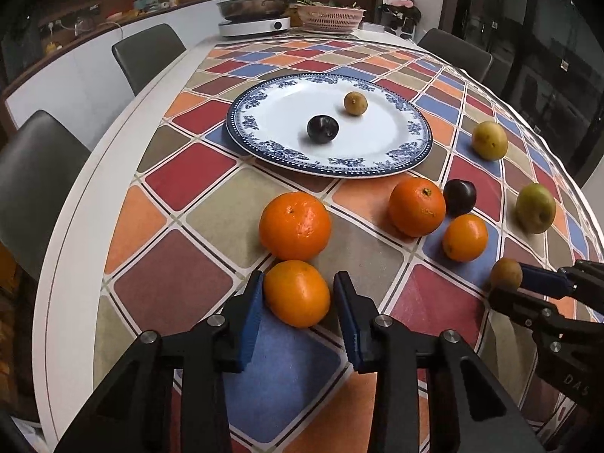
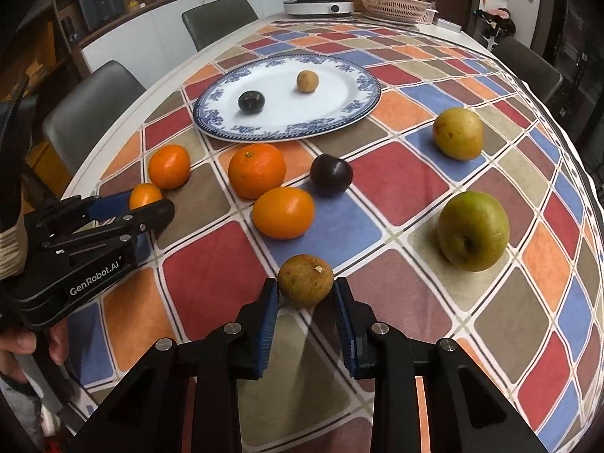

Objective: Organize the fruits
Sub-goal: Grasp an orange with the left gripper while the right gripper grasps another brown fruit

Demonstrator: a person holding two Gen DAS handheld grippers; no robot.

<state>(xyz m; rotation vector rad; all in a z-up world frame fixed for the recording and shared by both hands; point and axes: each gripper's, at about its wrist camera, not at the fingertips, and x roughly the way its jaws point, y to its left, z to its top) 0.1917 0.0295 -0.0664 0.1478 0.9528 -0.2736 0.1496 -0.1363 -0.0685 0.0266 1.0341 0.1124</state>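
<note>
On the checked tablecloth (image 2: 396, 188), near edge: small orange (image 1: 296, 293) sitting between the left gripper (image 1: 298, 283) pads, jaws bracketing it, not visibly clamping. Brown fruit (image 2: 305, 280) lying likewise inside the right gripper (image 2: 305, 294), pads touching or nearly so. Plate (image 1: 377, 166) beyond is holding a dark plum (image 1: 322, 128) and a brown fruit. Step, judged: both grasps forming. Next is calling for closing, lifting, carrying plateward.

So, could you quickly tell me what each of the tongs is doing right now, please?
Left tongs: around the small orange, left pad touching, not fully clamped.
Right tongs: closed on the brown fruit.
</note>
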